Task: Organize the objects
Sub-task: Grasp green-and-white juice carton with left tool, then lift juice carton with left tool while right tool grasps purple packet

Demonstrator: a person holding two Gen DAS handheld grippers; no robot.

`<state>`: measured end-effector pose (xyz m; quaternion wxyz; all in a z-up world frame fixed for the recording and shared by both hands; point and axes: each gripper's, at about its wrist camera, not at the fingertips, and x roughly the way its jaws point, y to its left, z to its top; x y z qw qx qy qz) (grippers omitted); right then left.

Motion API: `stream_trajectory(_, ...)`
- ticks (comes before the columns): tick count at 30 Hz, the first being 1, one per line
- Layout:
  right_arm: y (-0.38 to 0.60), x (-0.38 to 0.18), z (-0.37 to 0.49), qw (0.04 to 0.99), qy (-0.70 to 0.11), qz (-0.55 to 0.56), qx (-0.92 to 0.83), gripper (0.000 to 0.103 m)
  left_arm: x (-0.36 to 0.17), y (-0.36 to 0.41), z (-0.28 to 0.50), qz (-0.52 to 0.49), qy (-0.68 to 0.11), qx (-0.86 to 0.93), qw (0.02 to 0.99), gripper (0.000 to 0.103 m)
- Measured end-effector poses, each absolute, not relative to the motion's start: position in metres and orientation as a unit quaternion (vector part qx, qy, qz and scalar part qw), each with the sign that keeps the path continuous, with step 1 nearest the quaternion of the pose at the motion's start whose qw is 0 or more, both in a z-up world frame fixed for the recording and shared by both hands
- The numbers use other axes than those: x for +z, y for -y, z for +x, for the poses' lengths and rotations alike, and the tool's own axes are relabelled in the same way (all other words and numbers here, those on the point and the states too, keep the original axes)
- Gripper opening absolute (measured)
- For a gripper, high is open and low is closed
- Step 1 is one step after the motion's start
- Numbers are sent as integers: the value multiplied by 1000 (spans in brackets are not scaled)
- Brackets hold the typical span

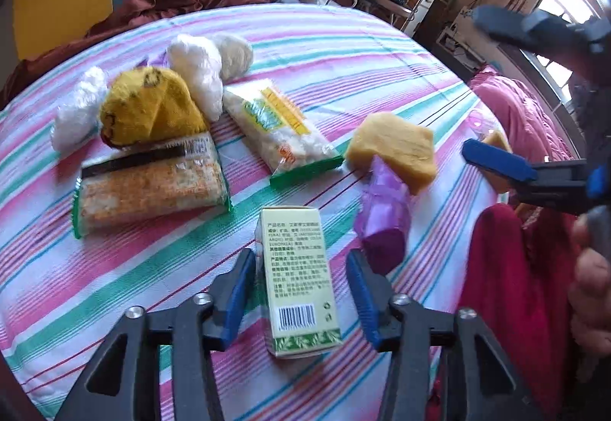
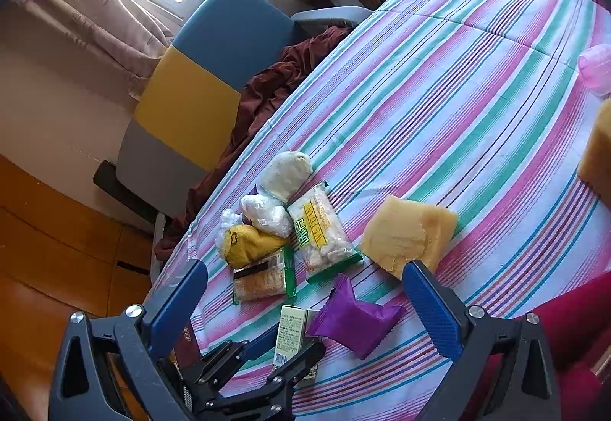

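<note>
The left hand-held gripper (image 1: 301, 287) straddles a small cream-and-green carton (image 1: 299, 283) that lies on the striped bed sheet (image 1: 382, 50), barcode end nearest the camera. Its blue pads (image 1: 238, 297) stand on either side of the carton; the left pad sits at the carton's edge, while a visible gap remains at the right pad, so the jaws are narrowed around the carton but not yet pinching it. The right hand-held gripper (image 2: 305, 300) hangs beside it with jaws spread wide and nothing between them. Just to the right of the left gripper lies a purple sachet (image 1: 382, 218), and beyond that a yellow sponge (image 1: 393, 150). Farther ahead and to the left sit two clear snack packets (image 1: 152, 188), a mustard-yellow cloth item (image 1: 149, 112) and white plastic-wrapped bundles (image 1: 196, 73). Judgement: the step in hand is the pick-up of the carton. To do it well, centre the carton between the pads, close squarely on its long flat sides, keep pressure moderate since thin card may crush, and lift straight so the adjacent sachet is not dragged.
</note>
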<state>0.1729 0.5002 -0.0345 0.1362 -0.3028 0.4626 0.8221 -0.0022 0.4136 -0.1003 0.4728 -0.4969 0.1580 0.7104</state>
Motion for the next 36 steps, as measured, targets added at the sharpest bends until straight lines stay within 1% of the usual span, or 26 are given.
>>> stream_trajectory(1,-501,-35,173,136,-464,-303,821,103,-100,-411,-2,-488,-156,720,469,31)
stream_trajectory(2,-501,-35,173,138,-463,-304,821,103,-101,-407,-4,-486,-148,723,469,30)
stream_trajectory(4,-501,-36,172,139,-463,-306,820,103,-102,-395,-9,-490,-122,720,476,30)
stream_trajectory(10,-497,-38,165,140,-449,-334,817,103,-98,-344,-4,-469,-116,742,465,30)
stream_trajectory(16,-494,-41,158,136,-440,-360,812,103,-98,-290,0,-461,-82,760,450,30)
stream_trajectory(23,-477,-52,131,116,-389,-452,795,103,-103,-280,0,-453,-50,762,460,30)
stream_trajectory(26,-472,-55,126,138,-366,-472,790,103,-104,-277,-2,-453,-35,760,464,30)
stream_trajectory(30,-471,-62,121,141,-366,-493,777,103,-107,-274,-4,-458,-17,756,468,30)
stream_trajectory(32,-469,-62,119,114,-374,-491,778,103,-108,-274,-4,-458,-14,756,469,30)
stream_trajectory(34,-464,-63,118,36,-400,-482,779,102,-108,-273,-4,-457,-14,756,469,30)
stream_trajectory(35,-464,-61,120,13,-411,-469,782,100,-108,-273,-4,-456,-14,756,469,30)
stream_trajectory(36,-466,-58,123,18,-415,-457,787,101,-108,-273,-4,-456,-14,756,469,31)
